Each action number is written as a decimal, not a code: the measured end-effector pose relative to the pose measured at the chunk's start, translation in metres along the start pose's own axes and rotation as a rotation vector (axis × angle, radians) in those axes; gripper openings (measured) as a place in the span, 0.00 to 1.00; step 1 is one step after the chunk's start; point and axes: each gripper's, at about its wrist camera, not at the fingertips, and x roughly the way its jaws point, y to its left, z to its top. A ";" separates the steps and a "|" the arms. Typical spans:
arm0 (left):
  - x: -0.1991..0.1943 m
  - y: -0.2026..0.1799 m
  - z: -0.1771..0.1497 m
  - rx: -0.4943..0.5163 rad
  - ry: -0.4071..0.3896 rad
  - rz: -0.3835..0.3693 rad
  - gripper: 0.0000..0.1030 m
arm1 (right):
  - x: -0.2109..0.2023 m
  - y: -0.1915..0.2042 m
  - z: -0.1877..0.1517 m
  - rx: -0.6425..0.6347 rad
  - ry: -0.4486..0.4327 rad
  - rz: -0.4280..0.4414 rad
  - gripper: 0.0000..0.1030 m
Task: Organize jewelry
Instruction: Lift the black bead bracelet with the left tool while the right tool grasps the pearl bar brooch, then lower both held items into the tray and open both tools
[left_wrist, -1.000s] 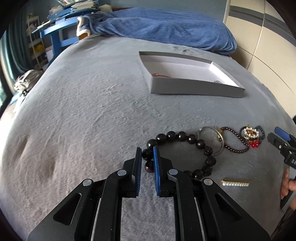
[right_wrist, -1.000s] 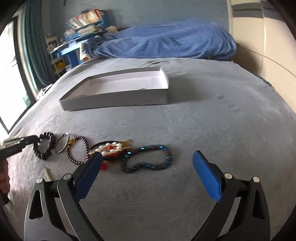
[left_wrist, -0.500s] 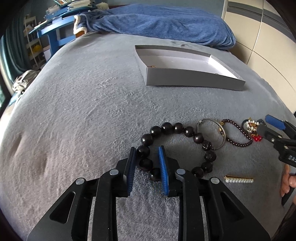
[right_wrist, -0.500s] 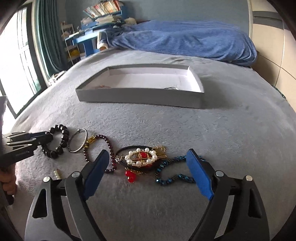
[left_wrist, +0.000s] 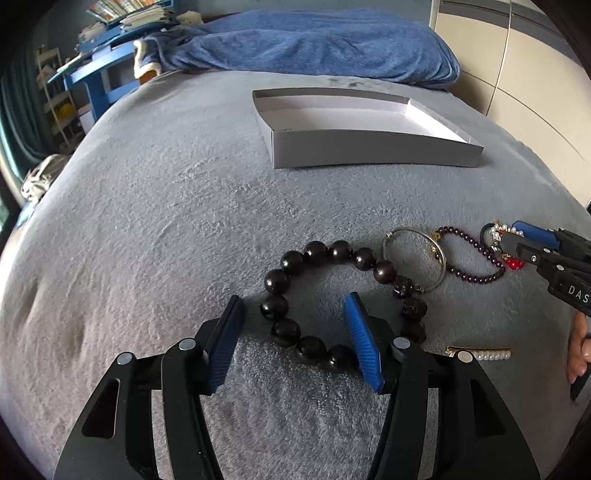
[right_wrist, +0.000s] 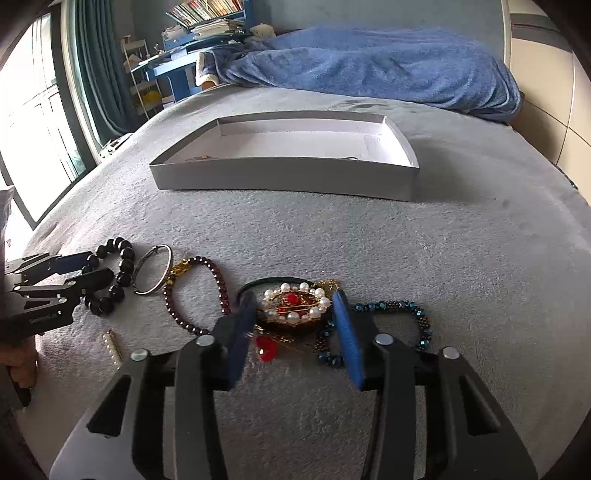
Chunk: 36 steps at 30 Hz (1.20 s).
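We are at the pick-up step: our left gripper (left_wrist: 293, 334), jaws just widened, straddles the black bead bracelet (left_wrist: 343, 302); our right gripper (right_wrist: 293, 325) has been narrowing around the pearl brooch (right_wrist: 295, 306) (pads seemingly not touching). Next, pinch, then carry to the grey box (right_wrist: 284, 179).
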 end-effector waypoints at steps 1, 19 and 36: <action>0.000 0.000 0.000 0.000 0.000 -0.002 0.54 | -0.002 -0.001 0.000 0.003 -0.005 0.004 0.41; -0.047 0.006 0.023 -0.068 -0.147 -0.113 0.14 | -0.031 -0.017 0.014 0.113 -0.113 0.094 0.41; -0.086 -0.019 0.090 -0.019 -0.242 -0.179 0.14 | -0.042 -0.016 0.063 0.057 -0.161 0.105 0.41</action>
